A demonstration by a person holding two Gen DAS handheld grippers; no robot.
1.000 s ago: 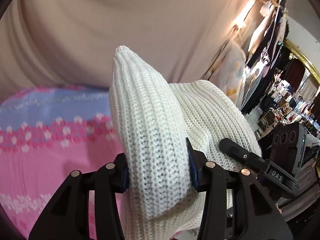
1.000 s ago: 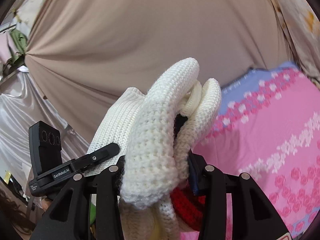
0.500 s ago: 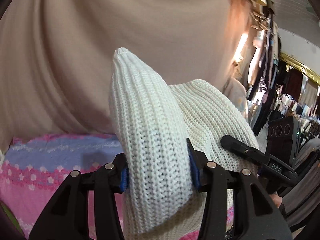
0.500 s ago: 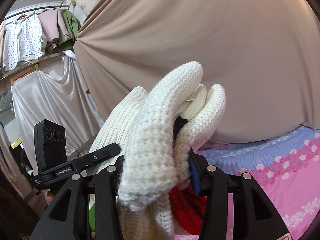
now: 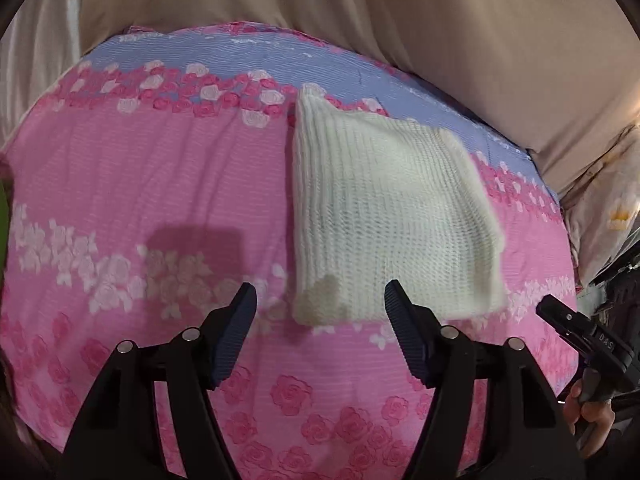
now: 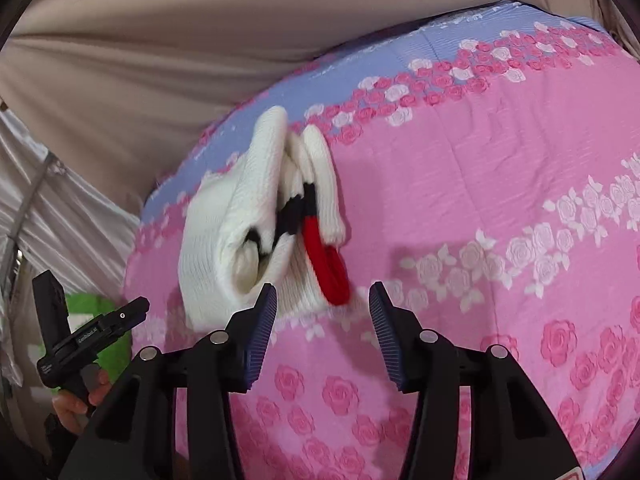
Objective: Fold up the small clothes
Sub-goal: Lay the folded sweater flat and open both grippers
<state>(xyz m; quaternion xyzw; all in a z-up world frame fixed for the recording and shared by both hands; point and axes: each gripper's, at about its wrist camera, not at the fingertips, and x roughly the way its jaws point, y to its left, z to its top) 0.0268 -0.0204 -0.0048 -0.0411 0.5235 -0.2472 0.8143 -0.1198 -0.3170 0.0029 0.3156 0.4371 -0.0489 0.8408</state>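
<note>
A folded white knit sweater [image 5: 384, 216] lies flat on the pink floral bedspread [image 5: 160, 184]. In the right wrist view it [image 6: 240, 216] shows its layered edge, with black and red trim [image 6: 326, 264]. My left gripper [image 5: 320, 320] is open and empty, just short of the sweater's near edge. My right gripper [image 6: 322, 312] is open and empty, its fingertips at the sweater's near side by the red trim.
A beige curtain [image 5: 360, 12] hangs behind the bed. The bedspread has a blue band [image 5: 248, 52] at its far edge. The other hand-held gripper shows at the right edge [image 5: 580, 332] and lower left [image 6: 88, 332]. Something green [image 6: 92, 308] lies beside the bed.
Both grippers held the sweater up in the air; now both have opened and let go, and the folded sweater lies on the bedspread in front of them.
</note>
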